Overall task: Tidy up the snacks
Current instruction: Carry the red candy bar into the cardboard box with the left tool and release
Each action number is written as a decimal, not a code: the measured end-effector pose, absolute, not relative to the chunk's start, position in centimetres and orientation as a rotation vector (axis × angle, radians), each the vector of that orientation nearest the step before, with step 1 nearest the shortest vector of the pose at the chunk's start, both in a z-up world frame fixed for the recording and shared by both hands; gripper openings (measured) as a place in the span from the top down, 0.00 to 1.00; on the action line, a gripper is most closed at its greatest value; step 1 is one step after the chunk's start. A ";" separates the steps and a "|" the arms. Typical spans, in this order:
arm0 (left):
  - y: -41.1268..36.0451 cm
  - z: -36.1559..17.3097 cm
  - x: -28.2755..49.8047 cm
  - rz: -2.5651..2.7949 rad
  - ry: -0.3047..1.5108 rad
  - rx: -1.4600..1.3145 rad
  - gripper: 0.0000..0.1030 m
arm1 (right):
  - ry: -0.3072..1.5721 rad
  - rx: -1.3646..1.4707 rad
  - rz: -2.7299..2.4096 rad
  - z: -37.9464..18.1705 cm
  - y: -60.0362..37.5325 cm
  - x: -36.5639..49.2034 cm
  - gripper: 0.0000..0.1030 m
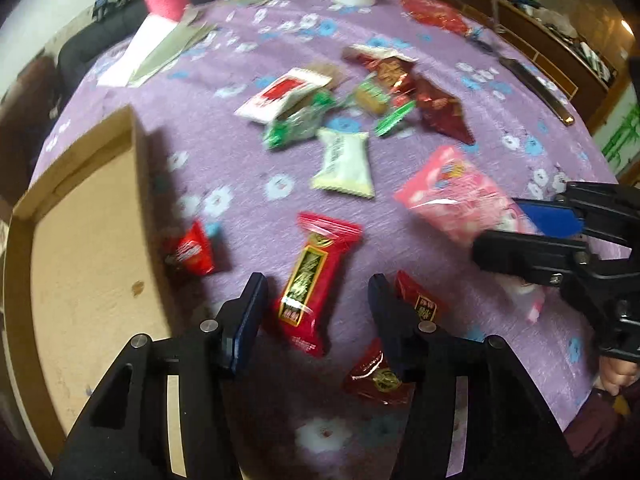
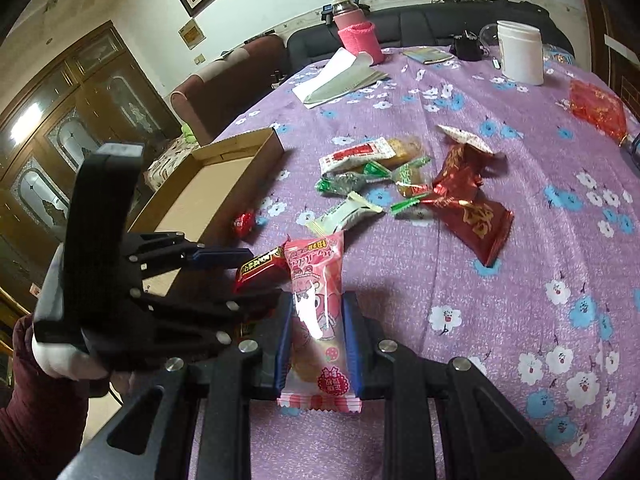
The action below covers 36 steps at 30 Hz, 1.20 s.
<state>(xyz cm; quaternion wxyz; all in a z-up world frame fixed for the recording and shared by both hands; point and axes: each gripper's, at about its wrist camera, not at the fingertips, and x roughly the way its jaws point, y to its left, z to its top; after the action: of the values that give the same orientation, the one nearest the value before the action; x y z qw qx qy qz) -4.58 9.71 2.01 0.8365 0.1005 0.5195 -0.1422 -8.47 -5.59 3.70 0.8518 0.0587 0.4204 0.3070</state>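
Pink snack packet pinched in our right gripper, lifted beside the cardboard box | left gripper open over red bar wrapper near box | risk: slick film slips, grippers collide.

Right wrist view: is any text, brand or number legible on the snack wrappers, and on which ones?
Pink packet held in the right gripper: printed characters, upside down, not readable.
Dark red packet: large gold characters, not readable.
Red packet: gold-on-black label, too small.
No numbers or Latin lettering legible.
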 end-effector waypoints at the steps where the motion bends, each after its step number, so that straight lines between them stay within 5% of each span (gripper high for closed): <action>1: 9.5 2.1 -4.7 -0.309 1.090 0.203 0.69 | 0.887 0.127 0.645 3.6 -5.7 -8.4 0.74; 2: 9.5 2.1 -4.6 -0.310 1.088 0.188 0.82 | 0.889 0.129 0.643 3.5 -5.8 -8.3 0.74; 19: 16.8 6.8 -9.3 -0.301 0.900 -0.248 0.82 | 0.880 0.118 0.666 4.5 -4.4 -8.4 0.74; 28: 11.9 3.2 -8.1 -0.282 1.037 0.106 0.82 | 0.880 0.089 0.656 4.4 -3.6 -9.2 0.74; 36: 10.2 2.2 -6.4 -0.308 1.089 0.236 0.71 | 0.887 0.117 0.650 4.1 -4.4 -8.8 0.74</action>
<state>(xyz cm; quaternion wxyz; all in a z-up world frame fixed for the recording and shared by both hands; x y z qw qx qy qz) -6.40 10.22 2.19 0.8377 0.1114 0.5145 -0.1453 -8.85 -4.40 4.05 0.8510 0.0556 0.4213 0.3087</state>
